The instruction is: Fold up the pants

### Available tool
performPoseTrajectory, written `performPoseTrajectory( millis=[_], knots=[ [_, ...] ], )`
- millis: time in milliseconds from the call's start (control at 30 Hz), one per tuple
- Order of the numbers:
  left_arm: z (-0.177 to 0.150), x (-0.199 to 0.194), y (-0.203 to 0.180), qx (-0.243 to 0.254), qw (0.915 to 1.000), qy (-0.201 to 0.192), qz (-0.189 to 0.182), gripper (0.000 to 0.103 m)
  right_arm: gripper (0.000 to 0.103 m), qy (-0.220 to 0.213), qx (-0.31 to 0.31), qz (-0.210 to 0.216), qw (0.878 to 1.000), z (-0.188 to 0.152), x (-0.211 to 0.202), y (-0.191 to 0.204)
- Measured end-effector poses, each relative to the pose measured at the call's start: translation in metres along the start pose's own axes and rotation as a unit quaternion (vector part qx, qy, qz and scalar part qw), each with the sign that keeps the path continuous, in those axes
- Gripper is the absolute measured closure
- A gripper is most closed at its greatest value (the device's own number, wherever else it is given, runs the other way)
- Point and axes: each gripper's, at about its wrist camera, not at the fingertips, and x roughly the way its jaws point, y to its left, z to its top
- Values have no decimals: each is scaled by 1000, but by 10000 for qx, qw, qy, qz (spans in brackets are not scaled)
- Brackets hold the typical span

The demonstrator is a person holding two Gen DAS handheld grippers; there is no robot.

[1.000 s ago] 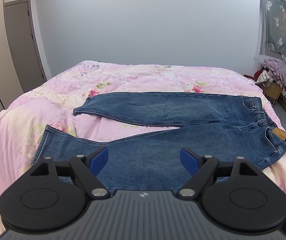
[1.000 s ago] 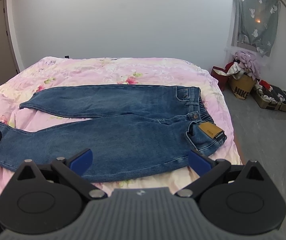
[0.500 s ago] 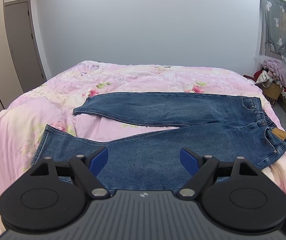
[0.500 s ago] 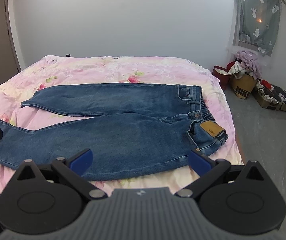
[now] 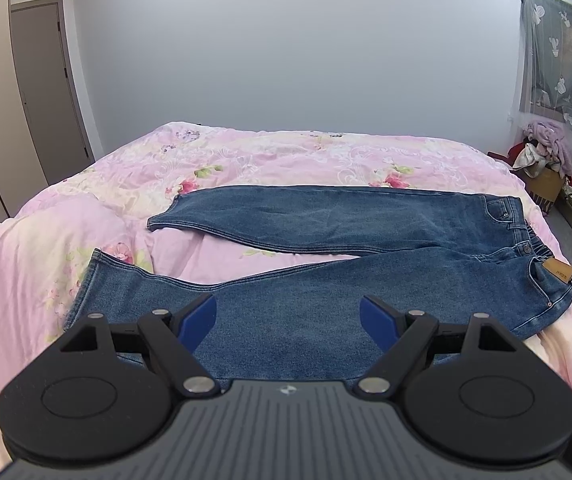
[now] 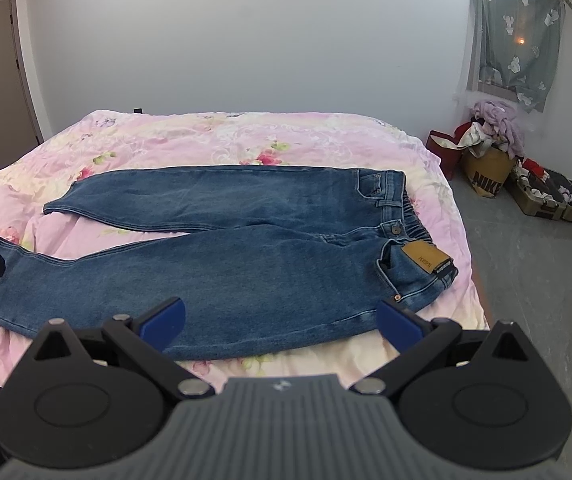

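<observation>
Blue jeans (image 5: 326,292) (image 6: 246,256) lie flat on a pink floral bed, legs spread apart toward the left and waistband with a tan patch (image 6: 424,258) at the right. My left gripper (image 5: 288,320) hovers open over the near leg, its blue pads empty. Over the near edge of the jeans by the hip, my right gripper (image 6: 282,320) is also open and holds nothing. A tip of the left gripper shows at the left edge of the right wrist view, near the near leg's hem.
The pink bedspread (image 5: 86,240) is rumpled at the left. Grey floor (image 6: 526,264) runs along the bed's right side. Bags and boxes of clothes (image 6: 490,168) stand by the curtained window. A door (image 5: 46,92) is at the far left.
Both grippers have drawn back and risen slightly, so the jeans sit a little farther away. The jeans have not moved and both grippers stay open.
</observation>
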Motion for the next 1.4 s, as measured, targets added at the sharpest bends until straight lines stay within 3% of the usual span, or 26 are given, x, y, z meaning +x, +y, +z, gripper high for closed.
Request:
performPoseTrajectory(
  millis=[767, 1067, 1400],
  knots=[
    [1, 6, 7, 41, 10000, 24, 67, 7, 5, 79, 18, -39, 10000, 1, 5, -1],
    [3, 23, 17, 349, 9993, 38, -111, 7, 5, 274, -15, -174, 9995, 4, 29, -10],
    [-2, 67, 33, 1155, 9929, 246, -129, 8, 5, 597, -355, -486, 9964, 4, 81, -27]
  ],
)
